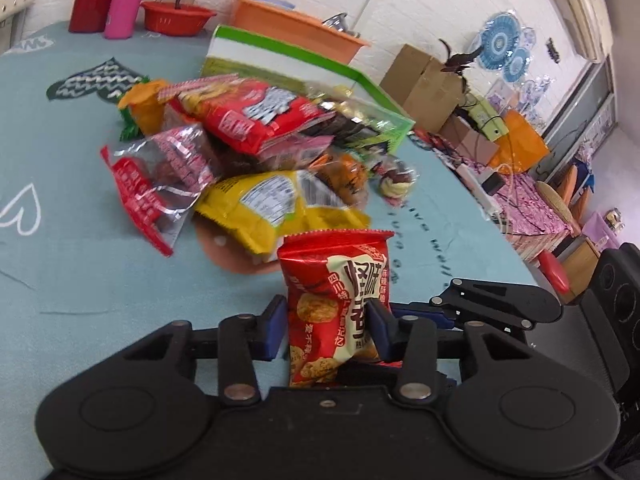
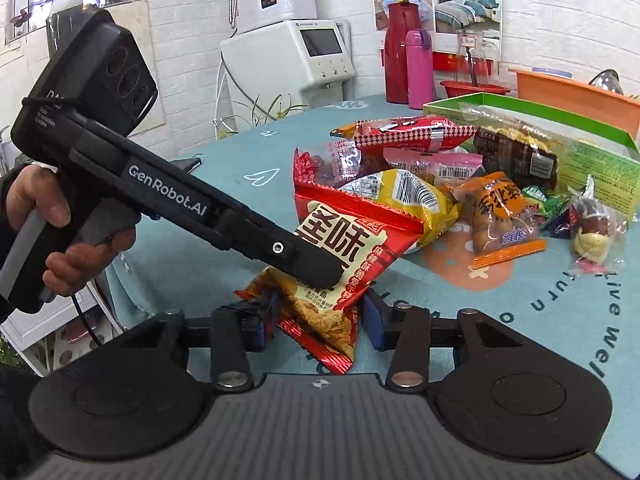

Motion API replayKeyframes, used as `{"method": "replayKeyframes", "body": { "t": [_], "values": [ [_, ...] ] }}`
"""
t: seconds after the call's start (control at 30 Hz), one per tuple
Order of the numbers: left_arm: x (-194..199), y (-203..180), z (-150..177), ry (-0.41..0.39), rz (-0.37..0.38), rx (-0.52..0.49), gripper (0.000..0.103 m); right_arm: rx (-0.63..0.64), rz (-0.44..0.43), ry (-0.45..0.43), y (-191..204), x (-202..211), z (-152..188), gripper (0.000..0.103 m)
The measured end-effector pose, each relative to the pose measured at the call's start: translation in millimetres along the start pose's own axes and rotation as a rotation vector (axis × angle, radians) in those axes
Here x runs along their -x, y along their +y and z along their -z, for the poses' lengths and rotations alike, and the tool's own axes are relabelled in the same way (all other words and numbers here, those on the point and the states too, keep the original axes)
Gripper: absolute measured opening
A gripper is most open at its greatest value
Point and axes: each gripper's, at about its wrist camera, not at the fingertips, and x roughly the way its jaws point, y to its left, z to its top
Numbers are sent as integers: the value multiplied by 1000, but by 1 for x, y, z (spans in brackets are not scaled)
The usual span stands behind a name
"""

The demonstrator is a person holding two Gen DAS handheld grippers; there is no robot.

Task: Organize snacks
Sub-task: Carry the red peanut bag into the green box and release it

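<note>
A red snack packet [image 1: 336,300] with a picture of fried pieces stands upright between the blue pads of my left gripper [image 1: 327,328], which is shut on it. In the right wrist view the same packet [image 2: 328,312] lies across my right gripper [image 2: 314,326], whose pads touch both of its side edges. My left gripper [image 2: 324,270] reaches in from the left there, clamped on the packet's middle. The right gripper's fingers [image 1: 424,315] show just behind the packet. Further back lies a loose pile of snacks with a yellow bag [image 1: 264,208] in front of an open green box [image 1: 304,64].
The teal tablecloth [image 1: 80,272] covers a round table whose edge runs close on the right. At the back stand a red flask [image 2: 400,52], a pink bottle [image 2: 420,64], a red basin [image 1: 176,16] and an orange tub [image 1: 296,28]. A person's hand [image 2: 60,208] holds the left gripper's handle.
</note>
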Motion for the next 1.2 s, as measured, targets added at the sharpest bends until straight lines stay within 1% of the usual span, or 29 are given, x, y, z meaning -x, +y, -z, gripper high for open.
{"method": "replayKeyframes", "body": {
  "t": [0.13, 0.23, 0.33, 0.5, 0.53, 0.6, 0.67, 0.77, 0.93, 1.03, 1.2],
  "values": [
    [16, -17, -16, -60, 37, -49, 56, 51, 24, -63, 4, 24, -11, 73],
    [18, -31, -39, -115, 38, -108, 57, 75, 58, -117, -2, 34, -26, 73],
    [14, -40, -66, -161, 35, -150, 56, 90, 106, -167, -12, 36, -43, 73],
    [-6, -38, -116, -207, 40, -155, 56, 63, 169, -222, -41, 26, -78, 73],
    [-11, -36, -126, -213, 52, -154, 56, 60, 183, -233, -48, 22, -85, 73],
    [-22, -33, -144, -216, 49, -157, 57, 53, 219, -247, -61, 13, -97, 65],
    [-37, -28, -160, -215, 33, -169, 57, 41, 241, -250, -74, 1, -109, 63],
    [-60, -15, -179, -194, 19, -160, 57, 6, 264, -237, -95, -14, -117, 62],
    [-90, 5, -204, -162, 22, -104, 57, -33, 290, -228, -120, -39, -120, 61],
    [-102, 11, -215, -158, 9, -109, 57, -37, 291, -230, -133, -48, -123, 61],
    [-124, 24, -229, -130, -5, -85, 57, -56, 282, -213, -152, -66, -128, 61]
  ]
}}
